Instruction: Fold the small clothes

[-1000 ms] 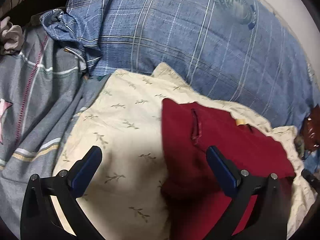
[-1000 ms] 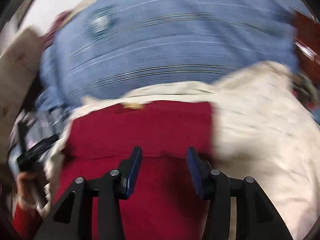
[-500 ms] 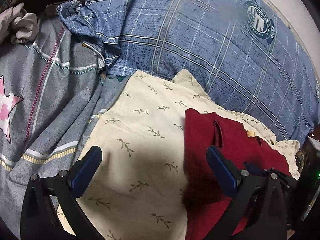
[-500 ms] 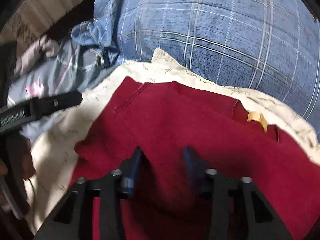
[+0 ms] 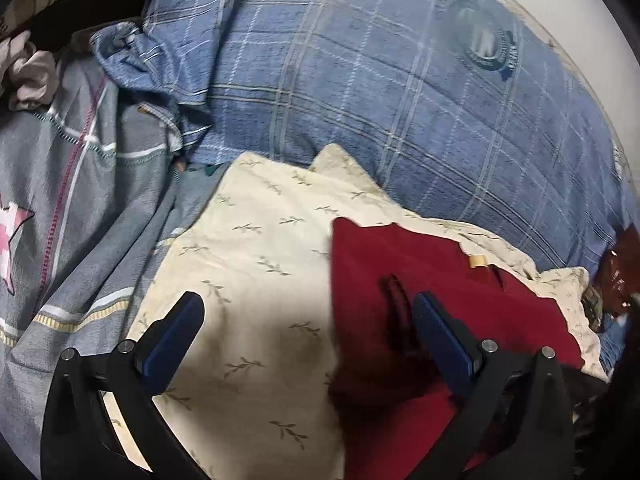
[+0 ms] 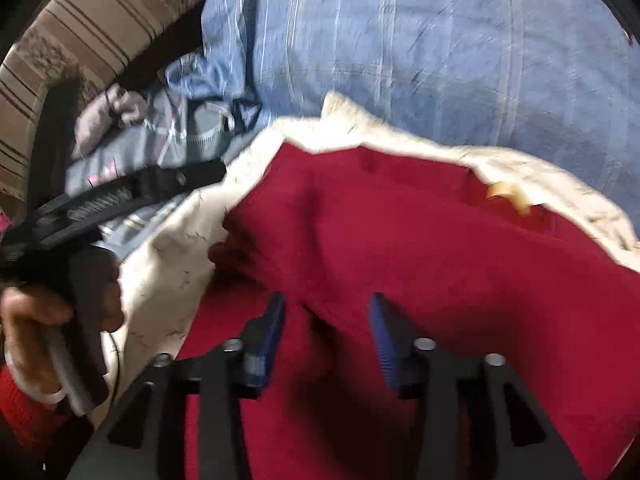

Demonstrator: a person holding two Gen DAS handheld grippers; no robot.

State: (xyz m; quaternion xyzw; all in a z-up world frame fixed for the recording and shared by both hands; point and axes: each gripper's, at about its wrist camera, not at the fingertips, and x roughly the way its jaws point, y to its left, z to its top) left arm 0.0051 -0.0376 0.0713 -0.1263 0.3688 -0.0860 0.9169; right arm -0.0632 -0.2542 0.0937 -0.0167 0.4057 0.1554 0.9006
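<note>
Red garment [image 5: 424, 280]: lies on the cream leaf-print cloth [image 5: 256, 264], spread flat, a small tan label [image 5: 478, 260] near its far edge.
Left gripper [image 5: 308, 336]: jaws wide apart, nothing between them; it hangs over the garment's left edge.
Right gripper [image 6: 328, 324]: jaws opening, a raised fold of red fabric between them, pads not pressing it.
Blue plaid bedding [image 5: 380, 88]: behind the cloth.
Grey star-print fabric [image 5: 80, 208]: to its left.

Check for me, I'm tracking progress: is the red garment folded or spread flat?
Folded: the red garment shows a doubled left edge on the cream cloth.
</note>
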